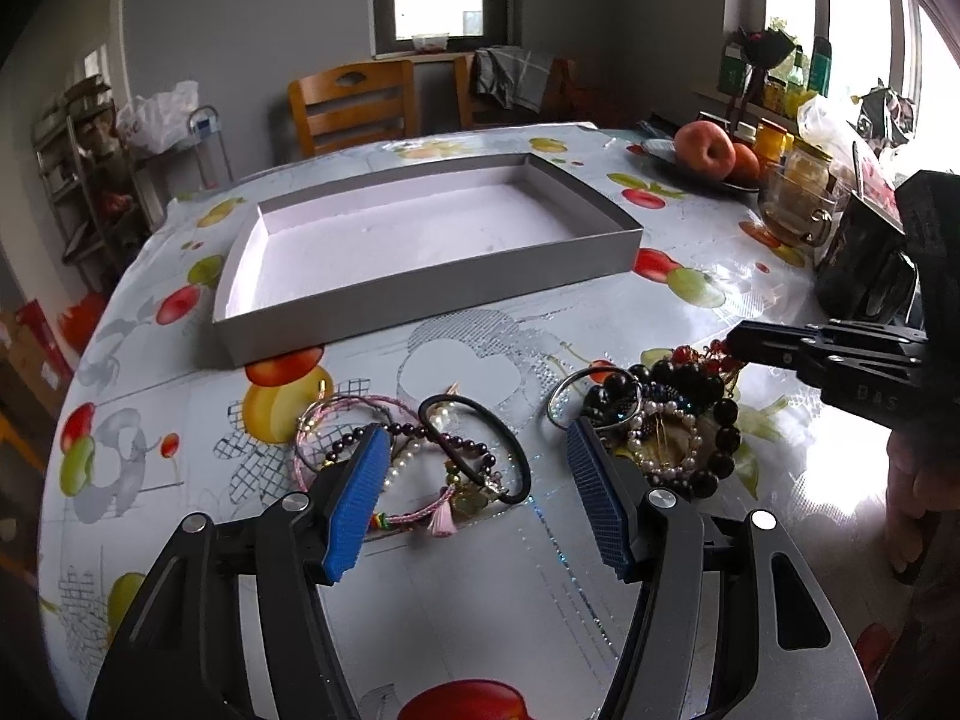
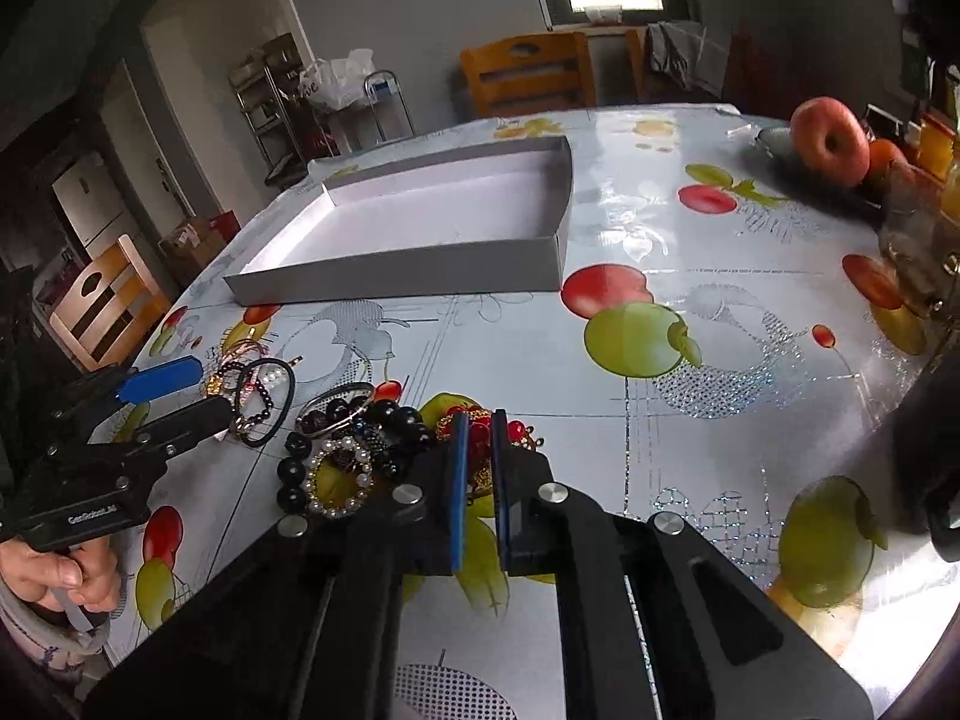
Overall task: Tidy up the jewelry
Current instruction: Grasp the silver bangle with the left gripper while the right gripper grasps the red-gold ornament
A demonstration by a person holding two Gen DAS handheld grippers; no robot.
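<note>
Jewelry lies in two heaps on the fruit-print tablecloth, in front of a shallow grey box tray [image 1: 432, 282] [image 2: 408, 282]. My left gripper [image 1: 477, 427] [image 2: 210, 389] is open over the left heap: a black hair tie [image 1: 516, 456], pink cord bracelets [image 1: 312, 438] and small pearl strands. The right heap holds a black bead bracelet [image 1: 714, 414] [image 2: 396, 417], a pearl bracelet [image 2: 336, 480] and a silver bangle [image 1: 561, 396]. My right gripper [image 2: 479, 417] [image 1: 744, 345] is shut on a red-and-gold bead piece [image 2: 478, 441] at that heap's right edge.
A plate with an apple [image 1: 705, 150] [image 2: 831, 141], a glass mug [image 1: 792, 204] and jars crowd the table's far right. A black container [image 1: 858, 264] stands behind my right gripper. Wooden chairs stand beyond the table. A person's hand [image 2: 60, 576] holds the left gripper's handle.
</note>
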